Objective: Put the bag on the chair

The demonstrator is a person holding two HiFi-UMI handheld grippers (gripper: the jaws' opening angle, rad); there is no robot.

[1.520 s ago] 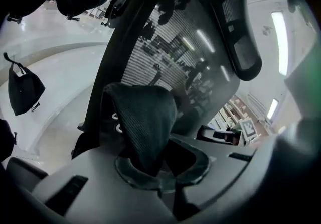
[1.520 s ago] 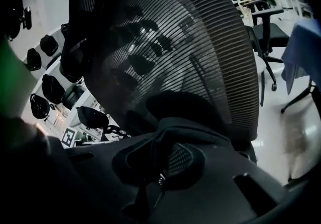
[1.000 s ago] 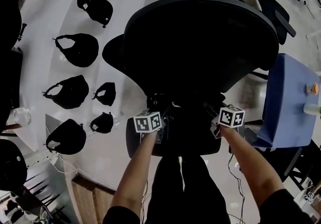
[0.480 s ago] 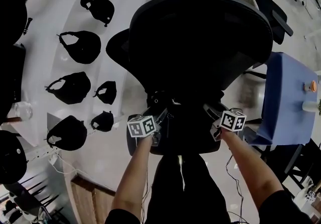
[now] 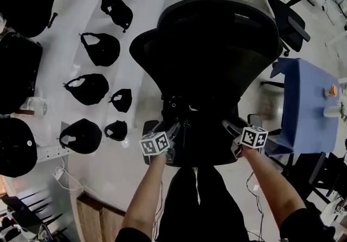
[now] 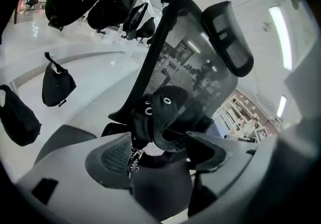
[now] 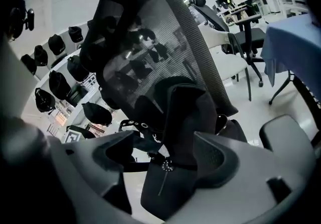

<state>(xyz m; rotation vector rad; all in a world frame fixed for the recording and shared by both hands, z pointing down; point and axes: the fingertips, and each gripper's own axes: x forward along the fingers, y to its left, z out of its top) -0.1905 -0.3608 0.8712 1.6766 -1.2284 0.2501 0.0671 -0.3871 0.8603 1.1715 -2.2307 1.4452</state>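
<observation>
Left tongs [image 5: 172, 128] and right tongs [image 5: 231, 126], in the head view, flank the black bag [image 5: 187, 127], which sits on the chair [image 5: 217, 45] seat below the backrest. In the left gripper view, the left tongs [image 6: 160, 155] have just been opening and stand wide. Their pads are clear of the bag [image 6: 160, 112] showing in the gap. In the right gripper view, the right tongs [image 7: 168, 160] have likewise just been opening. The bag [image 7: 185, 112] stands between them against the mesh back, untouched.
</observation>
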